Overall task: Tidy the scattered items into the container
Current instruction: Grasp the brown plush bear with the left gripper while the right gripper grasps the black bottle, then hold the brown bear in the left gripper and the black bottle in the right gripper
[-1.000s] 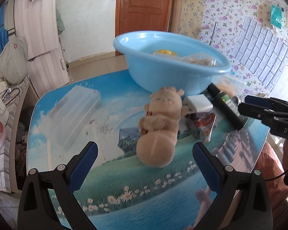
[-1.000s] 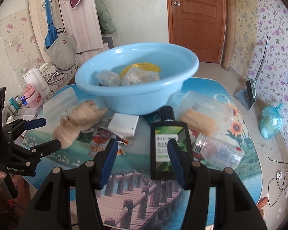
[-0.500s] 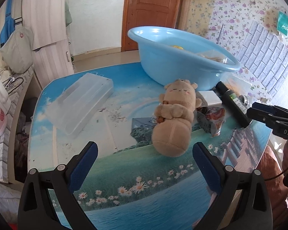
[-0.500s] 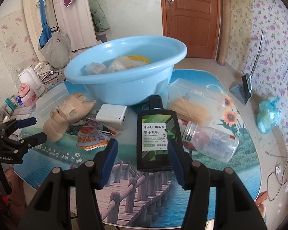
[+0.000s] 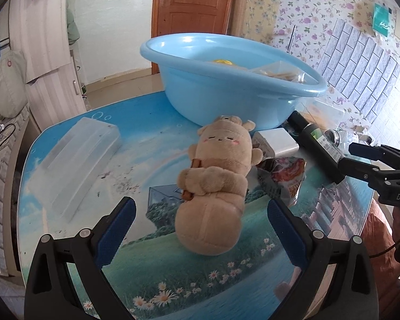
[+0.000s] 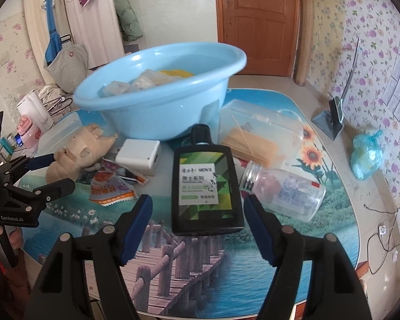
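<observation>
Blue plastic basin (image 6: 160, 101), the container, stands at upper centre of both views and already holds a few things: a yellow item and some clear packets. Most of the clutter is still out on the bench (image 6: 189, 272). The left gripper (image 5: 200, 233) has its jaws spread wide and empty around the lower end of the plush toy (image 5: 216, 186), which lies at centre frame just short of the basin's wall. The right gripper (image 6: 198, 226) is likewise released, its jaws flanking the base of the black bottle (image 6: 206, 184) without touching it. Also left to tidy: a white box (image 6: 138, 156), a red snack packet (image 6: 110, 189), a clear jar (image 6: 285, 192) lying on its side, a clear tub of sticks (image 6: 258, 136), and a clear flat case (image 5: 77, 160) at left. I judge the job well short of half done.
</observation>
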Demonstrator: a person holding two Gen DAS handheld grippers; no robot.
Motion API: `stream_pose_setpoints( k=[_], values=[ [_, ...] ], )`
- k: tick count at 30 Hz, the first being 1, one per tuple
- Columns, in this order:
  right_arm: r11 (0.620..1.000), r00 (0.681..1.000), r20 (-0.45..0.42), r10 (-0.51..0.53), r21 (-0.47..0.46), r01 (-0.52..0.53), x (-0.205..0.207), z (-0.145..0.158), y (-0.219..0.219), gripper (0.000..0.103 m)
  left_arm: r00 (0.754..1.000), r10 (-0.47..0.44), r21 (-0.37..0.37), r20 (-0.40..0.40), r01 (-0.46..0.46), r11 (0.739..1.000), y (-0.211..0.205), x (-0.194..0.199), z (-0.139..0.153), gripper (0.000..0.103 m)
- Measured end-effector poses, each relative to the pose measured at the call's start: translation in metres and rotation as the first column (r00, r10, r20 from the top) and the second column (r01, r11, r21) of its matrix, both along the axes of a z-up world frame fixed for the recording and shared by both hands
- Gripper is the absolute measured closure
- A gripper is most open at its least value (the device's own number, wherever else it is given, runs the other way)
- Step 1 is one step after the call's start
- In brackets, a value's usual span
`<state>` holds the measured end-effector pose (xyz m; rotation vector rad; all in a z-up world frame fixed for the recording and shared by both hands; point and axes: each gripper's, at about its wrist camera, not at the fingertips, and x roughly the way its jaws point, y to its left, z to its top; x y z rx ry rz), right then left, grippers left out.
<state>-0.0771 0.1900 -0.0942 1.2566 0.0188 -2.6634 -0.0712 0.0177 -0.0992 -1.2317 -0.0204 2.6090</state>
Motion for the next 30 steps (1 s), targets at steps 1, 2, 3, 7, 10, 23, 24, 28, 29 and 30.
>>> stream_pose_setpoints(
  k=[1,2,3,7,10,23,24,28,29,30],
  values=[
    [1.000,1.000,0.002,-0.003,0.002,0.003,-0.001,-0.001,0.000,0.032,1.000,-0.004,-0.002,-0.003,0.004,1.000,0.001,-0.001,0.000,0.004],
    [1.000,1.000,0.005,-0.005,0.003,0.005,-0.001,-0.002,0.001,0.032,1.000,-0.005,-0.003,-0.007,0.005,1.000,0.002,-0.001,0.000,0.004],
    [1.000,1.000,0.011,-0.007,0.003,0.007,-0.002,-0.004,0.001,0.032,1.000,-0.009,-0.004,-0.011,0.009,1.000,0.003,-0.001,0.000,0.004],
    [1.000,0.999,0.041,-0.013,0.001,0.013,-0.005,-0.012,0.001,0.032,1.000,-0.023,0.010,-0.018,0.023,1.000,0.004,0.000,0.001,0.021],
    [1.000,0.999,0.039,-0.017,-0.004,0.017,-0.006,-0.015,0.003,0.032,0.999,-0.034,0.033,-0.014,0.034,0.999,0.003,0.001,0.002,0.047],
    [1.000,0.998,0.057,0.001,-0.027,0.001,-0.001,-0.016,0.007,0.042,1.000,-0.013,0.034,0.005,0.013,0.999,-0.002,0.013,0.003,0.057],
    [1.000,0.998,0.058,0.005,-0.029,-0.003,0.000,-0.016,0.007,0.042,1.000,-0.008,0.031,0.008,0.008,0.999,-0.003,0.015,0.004,0.057],
    [0.999,0.997,0.065,0.028,-0.030,-0.026,0.010,-0.016,0.007,0.042,1.000,0.006,0.018,0.019,-0.006,1.000,-0.006,0.022,0.006,0.057],
    [0.999,0.997,0.068,0.033,-0.034,-0.031,0.013,-0.016,0.007,0.042,1.000,0.013,0.010,0.026,-0.013,1.000,-0.006,0.024,0.006,0.057],
    [0.999,0.997,0.069,0.038,-0.036,-0.035,0.015,-0.015,0.007,0.042,0.999,0.021,0.004,0.029,-0.021,1.000,-0.007,0.025,0.006,0.057]
  ],
)
